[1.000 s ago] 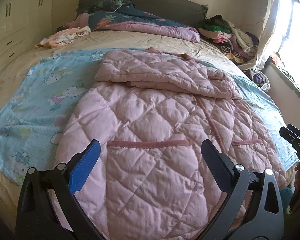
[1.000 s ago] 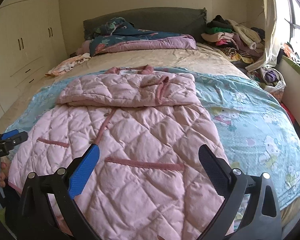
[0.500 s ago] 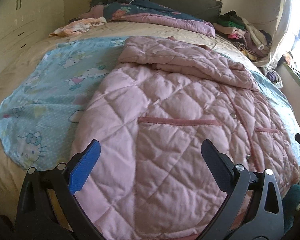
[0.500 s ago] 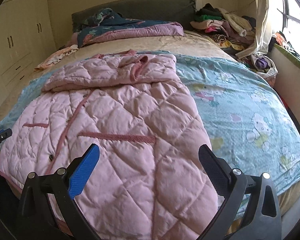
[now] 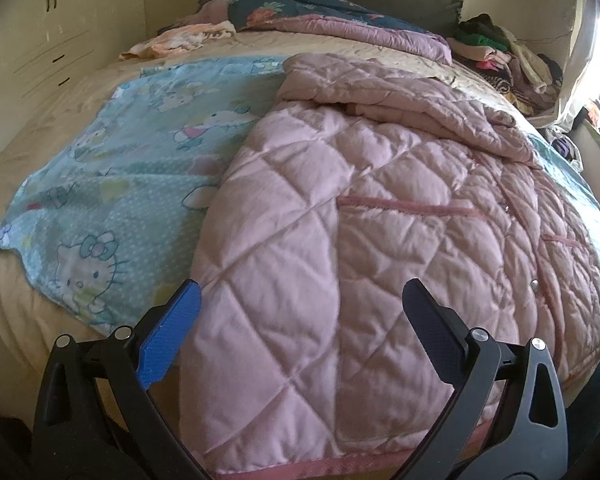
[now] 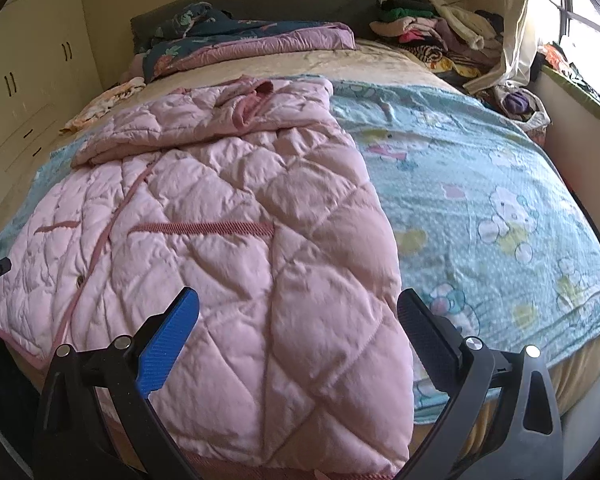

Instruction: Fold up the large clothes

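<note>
Two open claws hovered over the near hem of one pink quilted coat on the bed.

The coat [image 5: 340,240] lay lengthwise on a blue cartoon sheet [image 5: 112,184], top part folded down over its body, hem hanging over the bed's near edge. Left claw [image 5: 300,312] had its fingers wide apart, holding nothing, over the coat's left hem corner; right claw [image 6: 298,316] was likewise spread and empty over the right hem corner. Bare sheet lay free on both sides: a wide strip by the coat's right edge [image 6: 480,200], another by its left edge. Two pocket trims [image 6: 204,227] and one front placket showed. At the headboard end: one bunched quilt [image 6: 240,42], one pile of clothes [image 6: 432,28] at the right corner, one small garment [image 5: 176,40] at the left. Wardrobe [image 5: 48,28] stood along the left side.
</note>
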Tool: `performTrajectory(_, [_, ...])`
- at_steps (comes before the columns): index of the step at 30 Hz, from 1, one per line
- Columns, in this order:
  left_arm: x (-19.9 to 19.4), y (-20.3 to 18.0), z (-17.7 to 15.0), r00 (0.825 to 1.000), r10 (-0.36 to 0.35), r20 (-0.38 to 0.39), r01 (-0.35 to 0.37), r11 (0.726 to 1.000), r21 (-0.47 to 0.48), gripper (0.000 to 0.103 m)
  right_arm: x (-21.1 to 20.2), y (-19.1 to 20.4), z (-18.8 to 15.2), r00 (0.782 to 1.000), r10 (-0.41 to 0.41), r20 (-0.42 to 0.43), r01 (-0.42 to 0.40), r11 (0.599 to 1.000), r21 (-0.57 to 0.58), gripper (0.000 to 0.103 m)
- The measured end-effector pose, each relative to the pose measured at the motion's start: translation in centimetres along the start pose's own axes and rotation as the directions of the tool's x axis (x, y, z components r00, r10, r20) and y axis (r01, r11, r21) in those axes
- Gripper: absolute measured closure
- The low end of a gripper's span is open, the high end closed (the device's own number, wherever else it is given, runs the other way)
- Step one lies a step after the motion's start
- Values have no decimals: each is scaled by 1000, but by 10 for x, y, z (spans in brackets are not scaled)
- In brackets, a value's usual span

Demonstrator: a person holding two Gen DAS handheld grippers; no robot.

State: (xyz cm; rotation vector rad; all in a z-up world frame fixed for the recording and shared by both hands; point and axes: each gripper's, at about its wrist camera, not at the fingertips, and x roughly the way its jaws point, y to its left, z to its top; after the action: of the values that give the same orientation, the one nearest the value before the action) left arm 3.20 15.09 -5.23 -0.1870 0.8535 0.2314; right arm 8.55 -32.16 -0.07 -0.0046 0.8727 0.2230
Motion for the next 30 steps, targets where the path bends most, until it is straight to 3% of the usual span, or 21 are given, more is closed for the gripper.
performTrajectory(12, [7, 30, -25, 998, 7, -60, -9, 999, -40, 8, 8, -17, -31, 994, 54, -90, -52, 998, 23, 4])
performTrajectory(30, [9, 45, -49, 987, -114, -110, 100, 987, -125, 8, -4, -30, -55, 987, 115, -113, -110, 993, 50, 4])
